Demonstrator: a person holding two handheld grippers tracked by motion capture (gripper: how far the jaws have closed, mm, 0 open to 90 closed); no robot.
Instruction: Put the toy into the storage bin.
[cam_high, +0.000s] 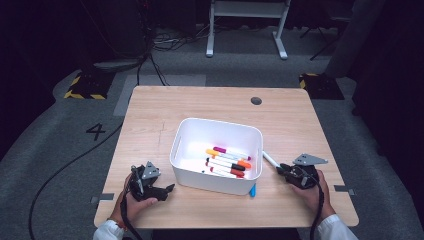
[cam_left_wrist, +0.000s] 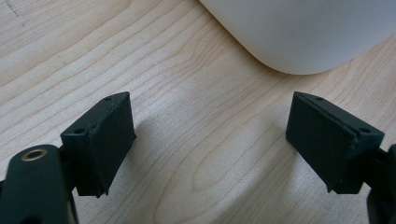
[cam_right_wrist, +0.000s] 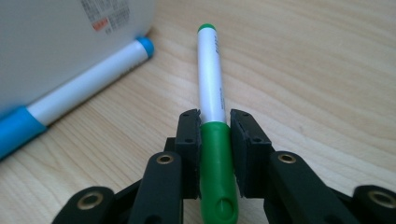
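Right gripper clamped on green marker, pads squeezing where cap meets white barrel, cap end toward camera, barrel pointing to twelve o'clock over wooden table. Faint grey print along barrel, too small to read. At ten o'clock, blue marker lying against white bin; sticker there with red mark and tiny unreadable text. Left gripper gaping wide over bare wood, holding nothing, bin corner at one o'clock. Inside bin, several more markers.
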